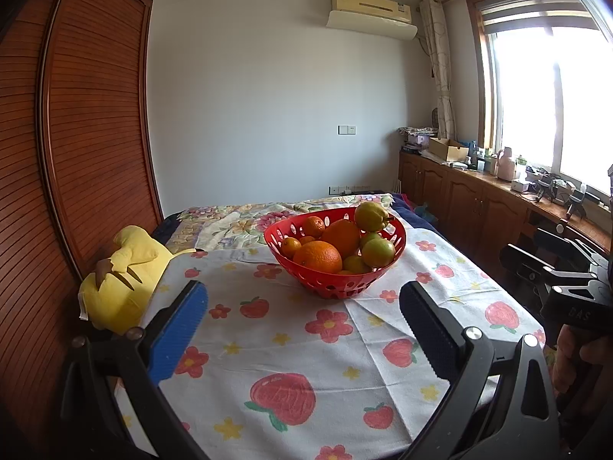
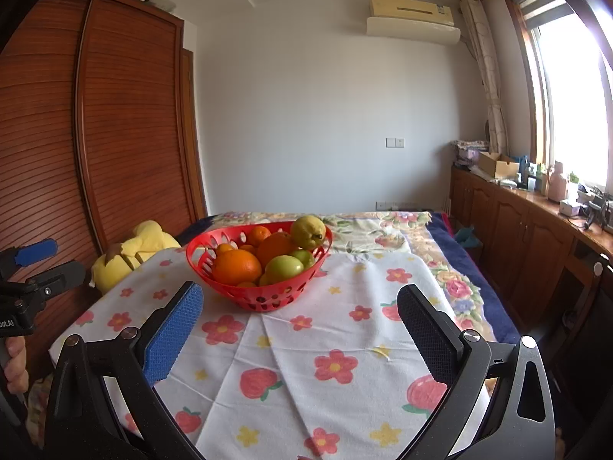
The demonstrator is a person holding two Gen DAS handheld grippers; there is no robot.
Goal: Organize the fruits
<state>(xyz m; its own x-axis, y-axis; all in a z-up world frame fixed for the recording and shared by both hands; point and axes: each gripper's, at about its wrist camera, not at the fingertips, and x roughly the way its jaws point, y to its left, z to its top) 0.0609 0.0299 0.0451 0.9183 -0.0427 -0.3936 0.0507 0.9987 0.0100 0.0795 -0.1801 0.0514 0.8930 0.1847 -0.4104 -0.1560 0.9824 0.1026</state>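
Note:
A red perforated basket [image 1: 306, 276] [image 2: 230, 295] stands on the flowered white cloth [image 1: 291, 345] [image 2: 306, 352]. It holds oranges [image 1: 317, 256] [image 2: 236, 266], small tangerines [image 1: 314, 226], green fruits [image 1: 378, 252] [image 2: 283, 268] and a yellow-green pear [image 1: 369, 216] [image 2: 307, 232] on top. My left gripper [image 1: 302, 299] is open and empty, short of the basket. My right gripper [image 2: 299, 303] is open and empty too, with the basket ahead and slightly left. The left gripper [image 2: 46, 264] also shows at the far left in the right wrist view.
A yellow plush toy [image 1: 122, 283] [image 2: 130, 253] lies at the cloth's left edge against a wooden wardrobe [image 1: 76, 134]. A floral blanket [image 1: 230, 226] lies behind the basket. Low cabinets [image 2: 517, 222] with clutter run along the right wall. A hand [image 2: 15, 360] holds the left gripper.

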